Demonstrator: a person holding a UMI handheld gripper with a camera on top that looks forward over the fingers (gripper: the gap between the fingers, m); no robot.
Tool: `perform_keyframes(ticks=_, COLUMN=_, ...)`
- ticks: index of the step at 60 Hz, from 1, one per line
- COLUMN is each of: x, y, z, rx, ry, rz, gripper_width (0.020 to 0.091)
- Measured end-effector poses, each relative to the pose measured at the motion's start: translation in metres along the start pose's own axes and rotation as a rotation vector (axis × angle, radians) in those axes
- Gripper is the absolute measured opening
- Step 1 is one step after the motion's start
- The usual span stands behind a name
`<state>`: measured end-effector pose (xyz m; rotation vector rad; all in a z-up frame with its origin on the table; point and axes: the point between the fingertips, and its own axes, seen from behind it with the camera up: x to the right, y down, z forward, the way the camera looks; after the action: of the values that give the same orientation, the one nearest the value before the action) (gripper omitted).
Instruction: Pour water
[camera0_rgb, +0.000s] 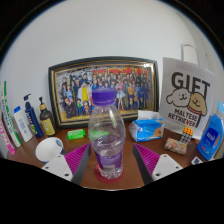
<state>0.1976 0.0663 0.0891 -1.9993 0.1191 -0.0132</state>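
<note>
Gripper (108, 160): fingers spread apart, gripping nothing. Bottle (107, 128): upright on table (110, 178), between the pink pads (76, 157), gaps visible either side. Framed photo (103, 85) beyond.

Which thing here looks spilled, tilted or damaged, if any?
Nothing stands out. The water bottle stands upright with its purple cap on, between the fingers of the claw. The framed photo leans against the wall as a frame normally does. No water shows on the wooden table.
</note>
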Motion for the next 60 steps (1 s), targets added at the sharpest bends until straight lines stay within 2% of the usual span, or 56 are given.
perform_keyframes(ticks=14, x=-0.009, y=0.001, z=-0.093, rx=-0.134, ry=0.044, rz=0.107, gripper_width=0.0852)
perform_keyframes(ticks=27, x=-0.04, y=-0.002, z=-0.214, rx=-0.195, ry=0.088, rz=0.071, gripper_width=0.0855)
perform_keyframes(ticks=42, x=-0.073, y=0.0, z=-0.315, rx=-0.183, ry=0.102, rz=-0.054, gripper_width=0.0856)
perform_keyframes(ticks=60, x=-0.087, y=-0.002, z=-0.352, rx=-0.149, ry=0.118, rz=-0.114, gripper_width=0.0854)
